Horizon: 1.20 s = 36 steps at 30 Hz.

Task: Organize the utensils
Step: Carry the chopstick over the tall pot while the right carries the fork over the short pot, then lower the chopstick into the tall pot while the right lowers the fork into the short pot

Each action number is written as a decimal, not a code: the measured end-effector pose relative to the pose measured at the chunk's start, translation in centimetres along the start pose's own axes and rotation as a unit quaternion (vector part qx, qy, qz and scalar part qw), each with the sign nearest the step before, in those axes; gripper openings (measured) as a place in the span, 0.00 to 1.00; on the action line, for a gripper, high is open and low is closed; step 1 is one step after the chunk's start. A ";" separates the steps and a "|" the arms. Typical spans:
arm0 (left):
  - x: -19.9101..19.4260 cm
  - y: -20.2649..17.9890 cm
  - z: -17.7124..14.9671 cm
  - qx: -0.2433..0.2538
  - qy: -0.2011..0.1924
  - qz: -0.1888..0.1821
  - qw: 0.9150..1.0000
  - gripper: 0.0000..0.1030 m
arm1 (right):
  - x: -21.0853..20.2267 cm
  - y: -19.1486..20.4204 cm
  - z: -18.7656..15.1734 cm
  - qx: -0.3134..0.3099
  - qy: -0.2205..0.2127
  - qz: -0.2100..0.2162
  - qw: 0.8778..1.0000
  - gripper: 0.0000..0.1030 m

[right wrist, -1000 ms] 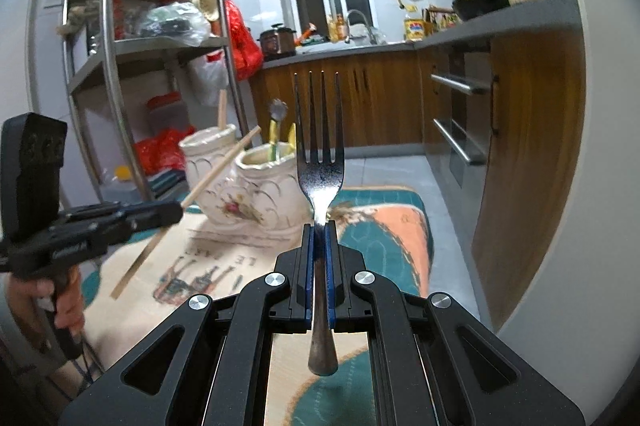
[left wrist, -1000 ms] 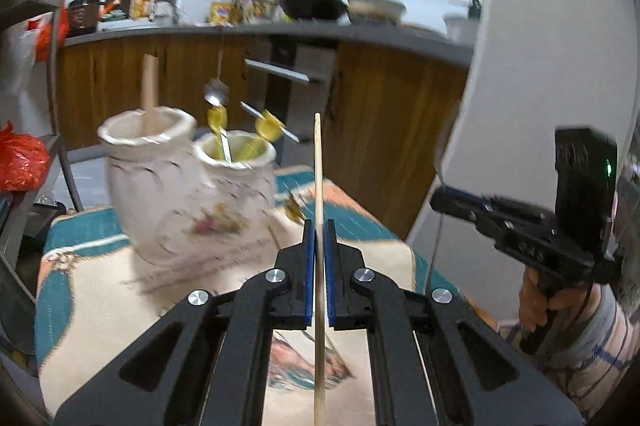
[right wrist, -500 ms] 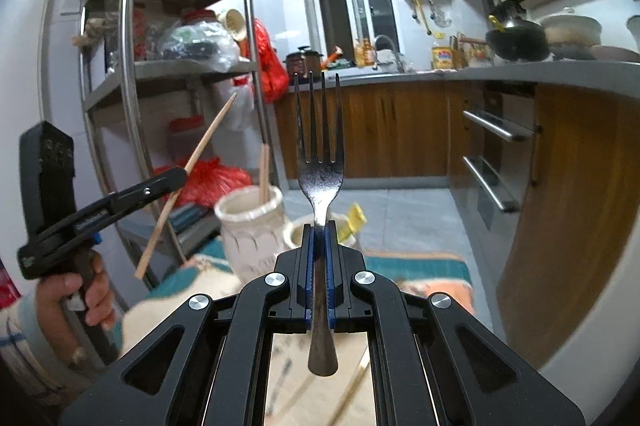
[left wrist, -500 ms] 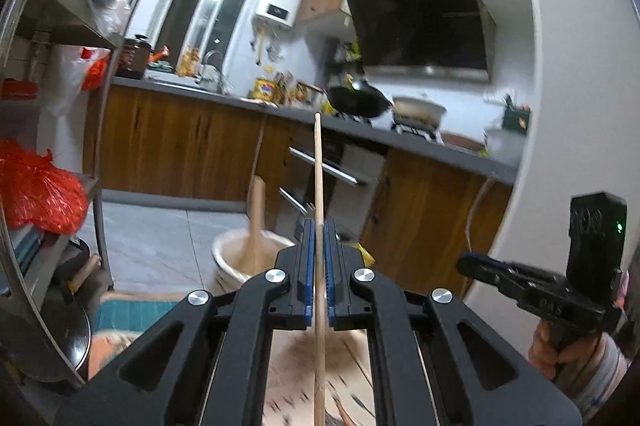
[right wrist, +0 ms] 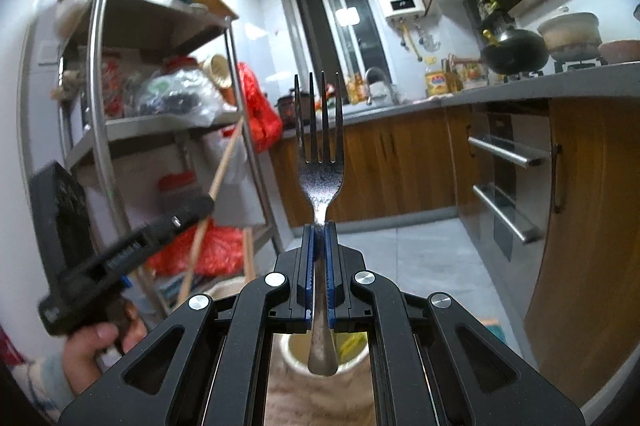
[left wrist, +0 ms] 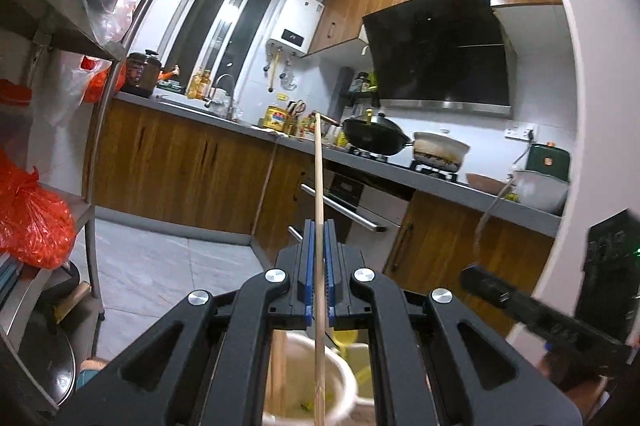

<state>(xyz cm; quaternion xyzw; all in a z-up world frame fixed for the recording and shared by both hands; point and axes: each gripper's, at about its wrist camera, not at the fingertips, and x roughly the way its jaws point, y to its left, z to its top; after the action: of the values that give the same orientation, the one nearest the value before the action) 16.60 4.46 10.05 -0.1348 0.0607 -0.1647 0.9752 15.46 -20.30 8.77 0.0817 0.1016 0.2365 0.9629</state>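
Note:
My left gripper (left wrist: 319, 226) is shut on a long wooden chopstick (left wrist: 318, 178) held upright; its lower end hangs over the mouth of a white ceramic holder (left wrist: 344, 386) right below. My right gripper (right wrist: 319, 228) is shut on a metal fork (right wrist: 320, 162), tines up, with its handle end over a second white holder (right wrist: 320, 378) that has yellow utensils inside. The left gripper with its chopstick (right wrist: 224, 162) shows at the left of the right wrist view. The right gripper body (left wrist: 540, 314) shows at the lower right of the left wrist view.
A metal shelf rack (right wrist: 100, 130) with bags and a red sack (left wrist: 28, 218) stands to the left. Wooden kitchen cabinets (left wrist: 180, 174), an oven with bar handles (right wrist: 504, 154) and a stove with a wok (left wrist: 376, 136) lie ahead and to the right.
Both grippers have risen and tilted upward, so the holders moved from mid view to just under the fingers. The chopstick and fork stay clamped.

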 end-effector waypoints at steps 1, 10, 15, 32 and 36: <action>0.5 0.1 -0.1 -0.001 0.000 0.004 1.000 0.04 | 0.2 -0.1 0.2 0.000 -0.006 -0.001 1.000 0.06; 1.8 2.1 -2.3 0.001 0.016 0.027 1.000 0.04 | 3.5 -0.9 -1.5 -0.003 0.030 0.011 0.999 0.06; -0.1 2.0 -3.3 0.023 0.023 0.042 0.999 0.04 | 4.5 -0.1 -2.6 -0.022 0.056 0.011 0.998 0.06; -3.3 1.9 -5.0 0.046 0.037 0.068 0.996 0.08 | 6.3 0.6 -5.9 -0.046 0.137 -0.010 0.989 0.06; -3.5 1.6 -5.0 0.051 0.032 0.071 0.996 0.27 | 6.7 0.1 -6.0 -0.040 0.142 -0.016 0.989 0.06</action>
<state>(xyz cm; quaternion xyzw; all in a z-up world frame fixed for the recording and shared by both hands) 13.04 5.88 5.06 -0.0752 0.0926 -0.1022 0.9876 19.80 -16.39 1.96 0.0075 0.2291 0.2343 0.9448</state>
